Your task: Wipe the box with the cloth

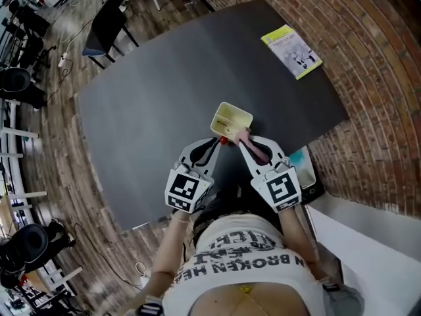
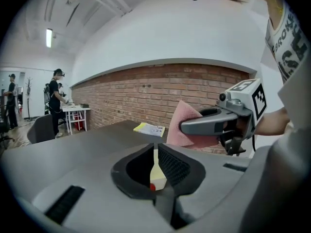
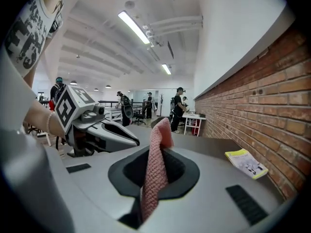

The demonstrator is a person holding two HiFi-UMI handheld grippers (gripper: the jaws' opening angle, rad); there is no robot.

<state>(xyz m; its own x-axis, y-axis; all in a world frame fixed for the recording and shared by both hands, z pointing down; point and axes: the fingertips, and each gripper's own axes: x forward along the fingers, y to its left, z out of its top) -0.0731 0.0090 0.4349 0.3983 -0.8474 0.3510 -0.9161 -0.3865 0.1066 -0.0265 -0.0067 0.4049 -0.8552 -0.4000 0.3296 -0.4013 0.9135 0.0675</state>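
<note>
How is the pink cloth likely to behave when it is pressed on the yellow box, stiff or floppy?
Probably floppy: the cloth folds and bends over in the shut jaws of the right gripper. It looks thin and light, so it may bunch rather than slide flat. Its knobbly weave suggests some grip on the box.

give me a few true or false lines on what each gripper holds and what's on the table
1. The right gripper is shut on the pink cloth. True.
2. The left gripper is open and empty. False: it is shut on a wall of the yellow box.
3. The yellow booklet lies on the dark table. True.
4. The cloth lies spread flat on the table. False: it hangs from the right gripper's jaws, beside the box.
</note>
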